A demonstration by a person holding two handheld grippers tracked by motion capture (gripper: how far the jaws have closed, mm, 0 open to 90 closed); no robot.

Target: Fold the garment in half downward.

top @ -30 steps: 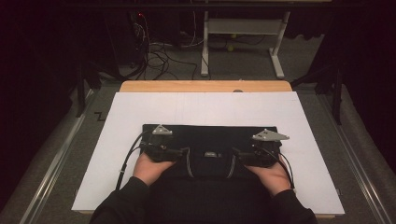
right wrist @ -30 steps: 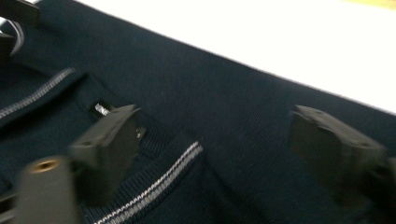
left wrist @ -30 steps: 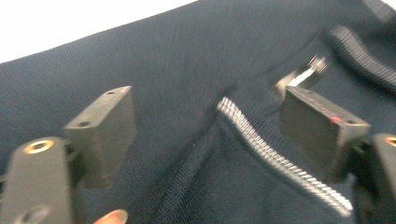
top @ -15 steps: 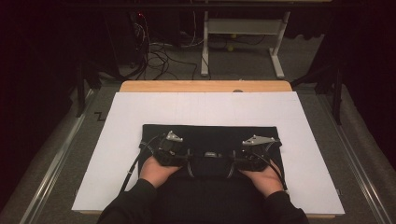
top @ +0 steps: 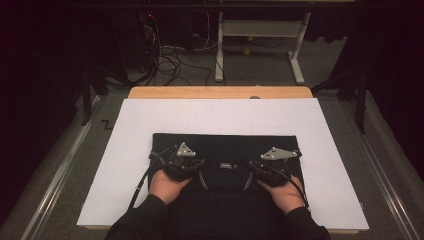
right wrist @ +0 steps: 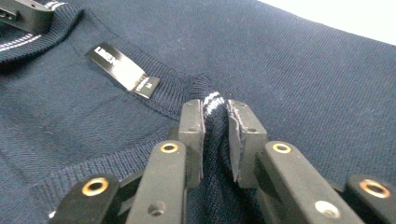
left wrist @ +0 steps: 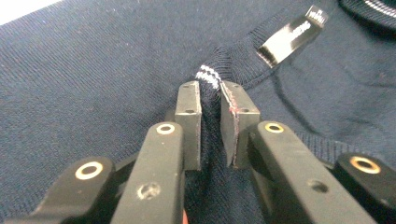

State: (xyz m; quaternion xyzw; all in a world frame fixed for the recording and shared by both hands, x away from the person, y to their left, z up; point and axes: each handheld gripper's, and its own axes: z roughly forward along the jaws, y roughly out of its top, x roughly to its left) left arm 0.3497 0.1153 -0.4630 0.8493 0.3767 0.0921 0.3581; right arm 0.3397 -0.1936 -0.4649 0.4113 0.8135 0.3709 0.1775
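Navy sweater (top: 225, 155) lies flat on table (top: 125, 165), long axis 9-to-3, collar (left wrist: 208, 74) at 6 edge nearest person. Left tool (left wrist: 211, 100) and right tool (right wrist: 215, 119), jaws just closing, each pinch collar rib; label (right wrist: 122, 70) between them.

One dark navy knitted sweater (top: 225, 150) lies on one white sheet (top: 140, 130) covering one wooden table (top: 220, 92). Two black two-jaw grippers are there, the left gripper (left wrist: 211, 100) and the right gripper (right wrist: 215, 116). One black woven neck label (right wrist: 122, 70) sits inside the collar.
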